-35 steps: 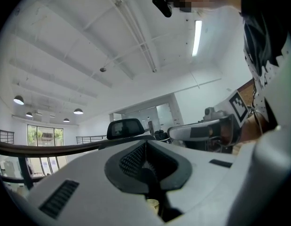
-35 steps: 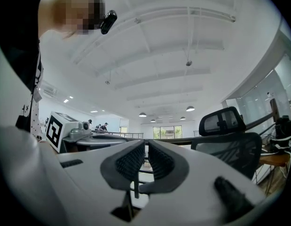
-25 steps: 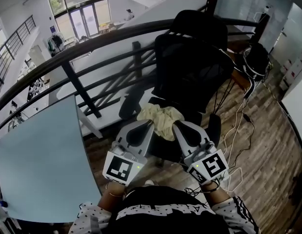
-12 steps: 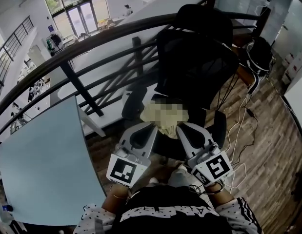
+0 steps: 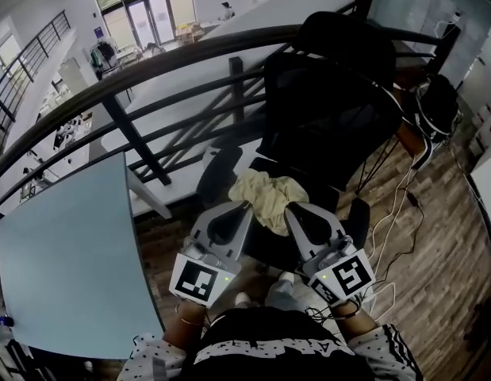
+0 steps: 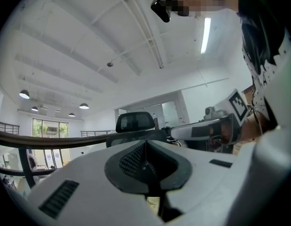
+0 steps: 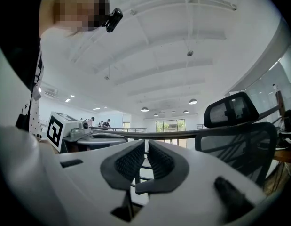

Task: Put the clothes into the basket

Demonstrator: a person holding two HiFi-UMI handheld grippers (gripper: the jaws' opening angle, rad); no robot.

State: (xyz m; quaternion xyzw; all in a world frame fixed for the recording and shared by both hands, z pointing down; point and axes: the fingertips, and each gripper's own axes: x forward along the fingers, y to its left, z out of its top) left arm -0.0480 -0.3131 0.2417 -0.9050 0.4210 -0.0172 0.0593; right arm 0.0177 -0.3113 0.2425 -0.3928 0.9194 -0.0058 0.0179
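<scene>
A crumpled pale yellow garment [image 5: 265, 197] lies on the seat of a black office chair [image 5: 328, 109], towards the seat's front edge. The person holds both grippers side by side and level, pointing at the chair. The left gripper [image 5: 239, 207] ends just beside the garment's left edge and the right gripper [image 5: 293, 209] just beside its right edge, so the cloth sits between the two tips and a little beyond them. In the left gripper view the dark ribbed fingers [image 6: 131, 159] are clenched pad against pad with nothing between them. A sliver of pale yellow shows low down beneath them, but whether it touches them cannot be told. In the right gripper view the fingers [image 7: 129, 161] are drawn together as well, with only a thin slit of light left between the pads and no cloth in it. The chair's mesh back and headrest [image 7: 232, 109] rise just to the right of them. Each gripper view also catches the other gripper alongside, with its marker cube at the rear. Behind the chair a dark curved railing [image 5: 150, 78] runs across the head view. A pale blue worktop [image 5: 63, 252] fills the lower left, well apart from the chair, and white cables [image 5: 396, 221] trail over the wooden floor [image 5: 443, 284] on the right.
</scene>
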